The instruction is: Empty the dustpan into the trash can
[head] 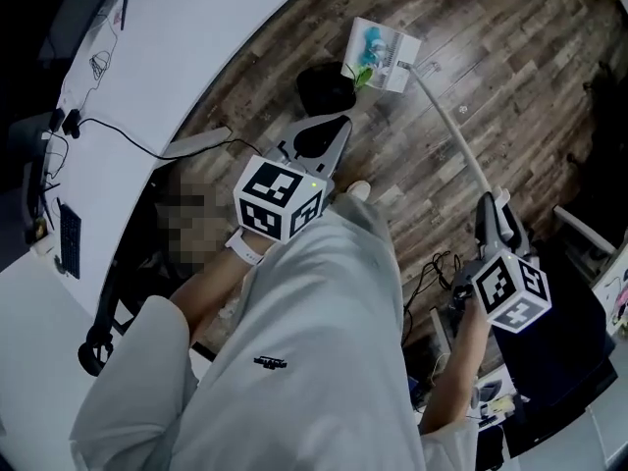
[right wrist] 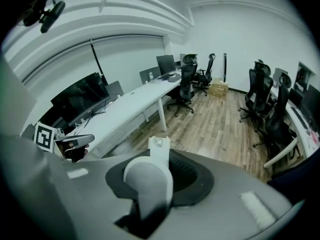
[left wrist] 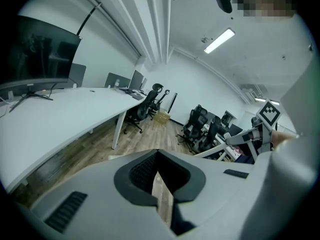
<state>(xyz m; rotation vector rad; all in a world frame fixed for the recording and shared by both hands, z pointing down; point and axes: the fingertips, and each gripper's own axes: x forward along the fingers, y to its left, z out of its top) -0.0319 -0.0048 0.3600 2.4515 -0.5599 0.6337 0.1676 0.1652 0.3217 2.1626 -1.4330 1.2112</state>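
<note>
Our right tongs grip the white dustpan handle. Beyond them we see a long white bench and black office chairs

Can't tell what the blue and green bits in the dustpan are, way too small. Also losing the handle end farthest from the dustpan, buried in the right gripper.

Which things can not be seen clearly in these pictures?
- Inside of the trash can, head view: too dark.
- Litter in the dustpan, head view: too small to name.
- Dustpan's pan, right gripper view: outside the frame; only its handle shows.
- Floor beneath the person, head view: hidden by white clothing.
</note>
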